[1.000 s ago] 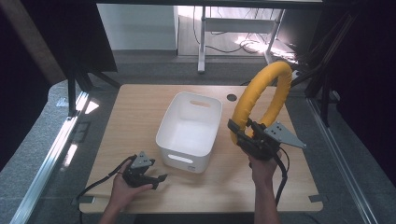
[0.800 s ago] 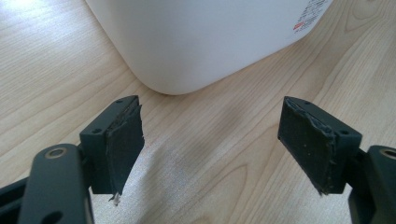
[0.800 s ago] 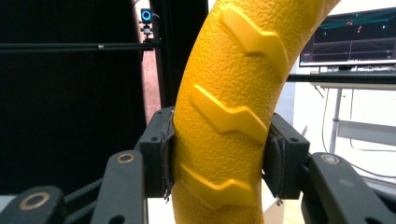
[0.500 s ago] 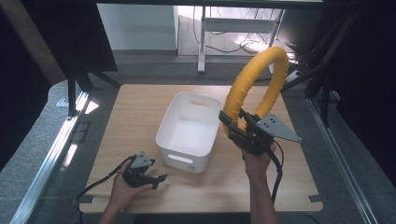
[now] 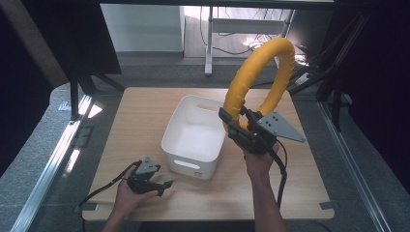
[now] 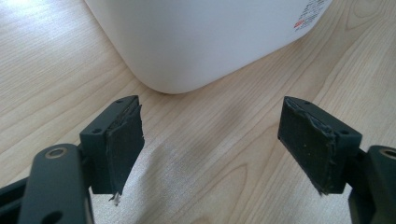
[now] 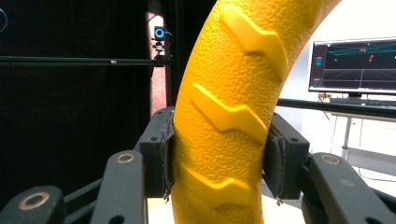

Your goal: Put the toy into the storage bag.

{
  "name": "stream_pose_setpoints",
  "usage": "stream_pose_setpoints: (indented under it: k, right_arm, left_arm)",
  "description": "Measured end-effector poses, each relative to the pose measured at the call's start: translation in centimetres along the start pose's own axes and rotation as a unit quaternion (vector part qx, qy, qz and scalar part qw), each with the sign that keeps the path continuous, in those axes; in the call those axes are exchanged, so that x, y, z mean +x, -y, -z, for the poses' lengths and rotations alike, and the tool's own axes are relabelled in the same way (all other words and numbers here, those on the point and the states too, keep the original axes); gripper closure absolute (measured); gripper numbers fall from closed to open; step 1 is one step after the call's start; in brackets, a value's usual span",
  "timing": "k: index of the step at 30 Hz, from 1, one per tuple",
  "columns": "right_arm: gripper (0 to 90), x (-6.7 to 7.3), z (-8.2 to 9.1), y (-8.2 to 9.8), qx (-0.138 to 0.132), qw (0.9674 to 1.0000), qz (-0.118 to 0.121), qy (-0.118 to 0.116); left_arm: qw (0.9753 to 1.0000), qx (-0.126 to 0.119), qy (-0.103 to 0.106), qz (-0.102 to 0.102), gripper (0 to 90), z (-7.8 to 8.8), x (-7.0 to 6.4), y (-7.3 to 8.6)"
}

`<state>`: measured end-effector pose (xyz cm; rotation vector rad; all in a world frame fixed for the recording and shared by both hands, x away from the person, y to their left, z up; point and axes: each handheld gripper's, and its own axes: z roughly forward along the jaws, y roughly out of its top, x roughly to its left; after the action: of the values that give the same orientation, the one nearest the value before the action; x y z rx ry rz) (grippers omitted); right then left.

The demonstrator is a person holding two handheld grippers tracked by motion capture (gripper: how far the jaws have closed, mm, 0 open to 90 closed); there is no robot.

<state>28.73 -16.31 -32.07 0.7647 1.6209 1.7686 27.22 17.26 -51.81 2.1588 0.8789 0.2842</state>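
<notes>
A big yellow ring (image 5: 258,72) with a tyre-like tread stands upright in the air over the right side of the table, held at its lower left by my right gripper (image 5: 231,124). In the right gripper view both pads (image 7: 164,156) press on the ring's (image 7: 224,116) sides. A white bin (image 5: 196,135) sits mid-table, just left of the ring. My left gripper (image 5: 167,183) rests low on the table at the front left, open, its fingers (image 6: 122,140) empty and facing the bin's (image 6: 196,37) near wall.
The wooden table (image 5: 140,116) has bare room left of the bin and along its front edge. A cable (image 5: 280,179) trails down from my right gripper. Dark frame posts and a desk with a monitor (image 7: 352,65) stand beyond the table.
My right gripper has lifted the yellow ring higher and shifted it left toward the bin. The left gripper has stayed where it was.
</notes>
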Motion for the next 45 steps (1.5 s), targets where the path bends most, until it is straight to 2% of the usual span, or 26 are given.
stream_pose_setpoints:
  k: [18,25,36,45]
  right_arm:
    - [51.1,2.7,-2.9,-1.1,0.003,0.9998,0.009,-0.020]
    - [51.1,3.7,-3.9,-0.9,0.005,0.9997,0.005,-0.025]
    - [51.1,5.9,-5.9,-0.3,0.005,0.9993,0.002,-0.038]
    - [51.0,6.9,-6.7,0.0,0.007,0.9989,-0.002,-0.047]
  left_arm:
    - [1.0000,0.003,0.000,-0.004,22.1,0.1,0.1,0.0]
    - [1.0000,0.004,0.000,-0.004,22.1,0.0,0.1,0.0]
    - [1.0000,0.003,0.001,-0.006,22.1,0.1,0.1,0.0]
    - [1.0000,0.003,0.003,-0.005,22.1,0.1,0.1,0.0]
